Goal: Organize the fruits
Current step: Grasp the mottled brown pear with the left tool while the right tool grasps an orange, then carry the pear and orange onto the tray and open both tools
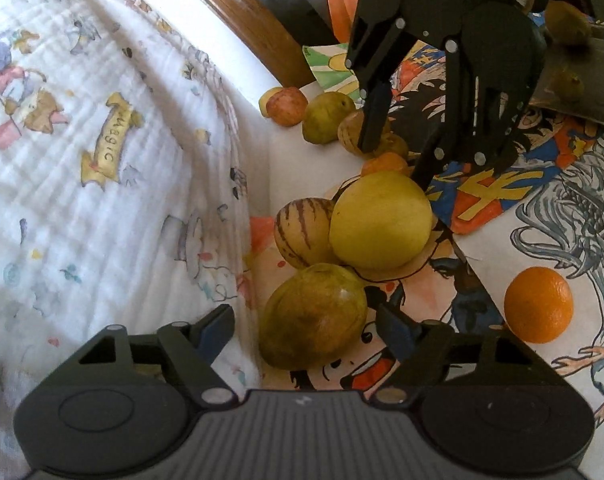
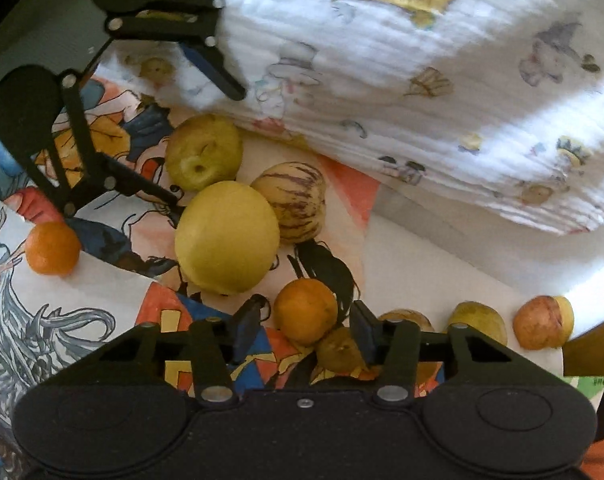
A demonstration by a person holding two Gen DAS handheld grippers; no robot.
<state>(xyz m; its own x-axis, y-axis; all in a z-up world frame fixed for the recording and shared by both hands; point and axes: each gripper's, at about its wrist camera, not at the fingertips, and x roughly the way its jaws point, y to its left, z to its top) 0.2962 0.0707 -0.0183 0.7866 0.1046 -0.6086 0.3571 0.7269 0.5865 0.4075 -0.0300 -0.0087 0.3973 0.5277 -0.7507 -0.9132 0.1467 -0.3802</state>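
Fruits lie clustered on colourful cartoon-printed paper sheets (image 1: pixel 542 216) covering a white bench (image 1: pixel 302 168), along the edge of a white quilted cloth with small printed figures (image 1: pixel 101 140). In the left wrist view, going left to right: a cream fruit with purple stripes (image 1: pixel 302 236) touches a big smooth yellow round fruit (image 1: pixel 382 220); below them a greenish-brown pear-like fruit (image 1: pixel 314 316) sits between the wide-open jaws of the left gripper (image 1: pixel 306 330), neither finger touching it as far as can be seen. Well apart to the right rests a bright orange (image 1: pixel 538 305). Farther back, a reddish apple (image 1: pixel 287 106) and more greenish fruits line the bench edge. In its own wrist view, the right gripper (image 2: pixel 304 330) hangs with jaws wide either side of a small orange citrus fruit (image 2: pixel 306 310), not gripping it.
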